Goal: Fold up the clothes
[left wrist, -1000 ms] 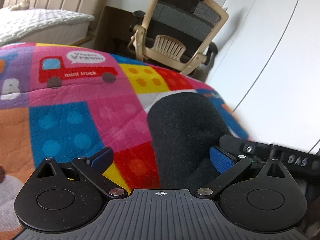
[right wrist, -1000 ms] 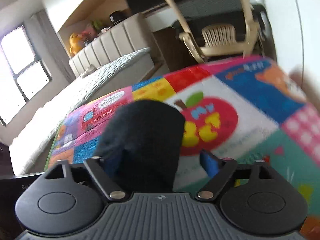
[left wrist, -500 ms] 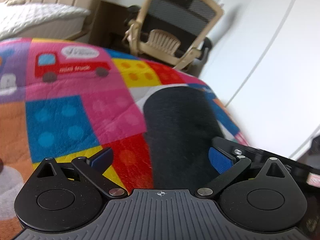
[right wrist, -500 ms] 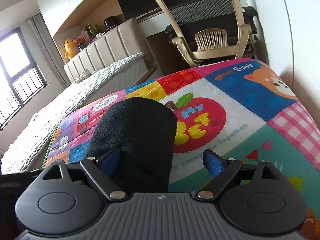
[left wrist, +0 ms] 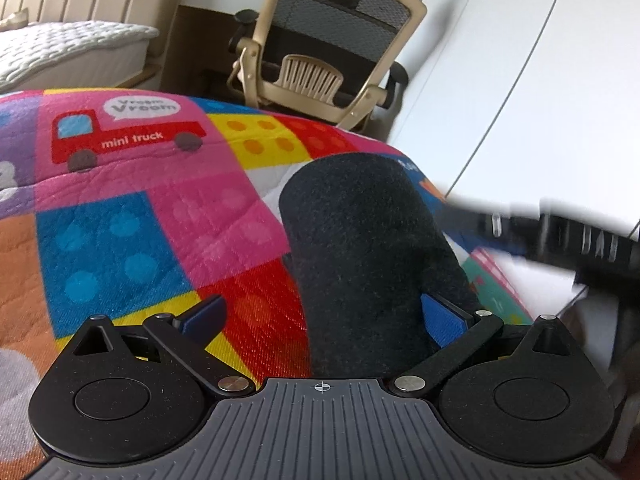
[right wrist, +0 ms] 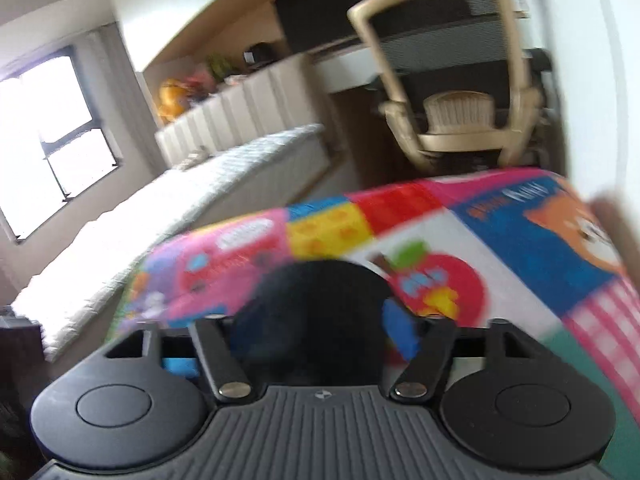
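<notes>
Left wrist view: we see the left gripper (left wrist: 322,314) with its blue-padded fingers (left wrist: 442,318) spread wide above the colourful play mat (left wrist: 120,216). A black fleece garment (left wrist: 360,248), folded into a long rounded strip, lies on the mat and runs forward from between the fingers. The right-hand pad touches or nearly touches the strip's edge; the left-hand pad stands clear of it, over a red and yellow patch, so the fingers grip nothing. The mat bears a red "mini truck" picture (left wrist: 128,140) and block patterns. To the right, the right gripper (left wrist: 580,240) appears as a blurred dark bar at the mat's edge, close to the garment's far side. Behind the mat stand a beige mesh office chair (left wrist: 320,60), a bed (left wrist: 68,52) with a quilted cover, and a white wall panel (left wrist: 540,80).

Right wrist view: the frame is motion-blurred. We see the right gripper (right wrist: 312,320) with the same black garment (right wrist: 312,312) filling the gap between its blue pads, which sit much closer together than those of the left tool; through the blur we cannot tell whether they pinch the fabric. Beyond lie the mat (right wrist: 540,248) with its apple picture (right wrist: 436,284), the chair (right wrist: 456,92), the bed (right wrist: 192,200) and a bright window (right wrist: 52,128).
</notes>
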Action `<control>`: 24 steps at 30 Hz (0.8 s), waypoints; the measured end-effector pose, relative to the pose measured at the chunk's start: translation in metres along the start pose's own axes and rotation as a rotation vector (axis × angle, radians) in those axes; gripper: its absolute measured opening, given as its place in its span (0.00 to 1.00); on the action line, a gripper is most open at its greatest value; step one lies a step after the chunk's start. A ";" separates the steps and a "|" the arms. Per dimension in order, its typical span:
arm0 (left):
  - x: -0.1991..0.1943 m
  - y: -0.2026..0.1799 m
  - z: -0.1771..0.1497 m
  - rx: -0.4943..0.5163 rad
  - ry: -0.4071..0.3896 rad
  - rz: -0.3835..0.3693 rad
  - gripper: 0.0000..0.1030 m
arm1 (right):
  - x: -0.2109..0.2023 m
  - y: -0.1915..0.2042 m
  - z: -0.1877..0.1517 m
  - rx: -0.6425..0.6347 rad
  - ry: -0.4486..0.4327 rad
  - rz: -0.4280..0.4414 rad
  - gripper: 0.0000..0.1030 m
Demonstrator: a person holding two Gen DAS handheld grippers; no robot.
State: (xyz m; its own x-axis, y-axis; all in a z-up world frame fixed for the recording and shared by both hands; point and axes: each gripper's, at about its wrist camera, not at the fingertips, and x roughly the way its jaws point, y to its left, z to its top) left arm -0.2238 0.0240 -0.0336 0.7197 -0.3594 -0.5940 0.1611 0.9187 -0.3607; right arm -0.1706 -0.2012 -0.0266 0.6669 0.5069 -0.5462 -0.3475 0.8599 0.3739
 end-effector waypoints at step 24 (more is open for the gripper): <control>-0.002 0.012 0.001 -0.038 -0.003 0.009 1.00 | -0.044 0.010 -0.033 -0.082 -0.015 0.003 0.56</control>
State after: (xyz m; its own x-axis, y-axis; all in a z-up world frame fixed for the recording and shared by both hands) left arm -0.2220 0.0360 -0.0360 0.7231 -0.3506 -0.5951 0.1291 0.9150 -0.3822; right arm -0.2251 -0.2131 -0.0234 0.6750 0.5095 -0.5337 -0.4019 0.8605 0.3131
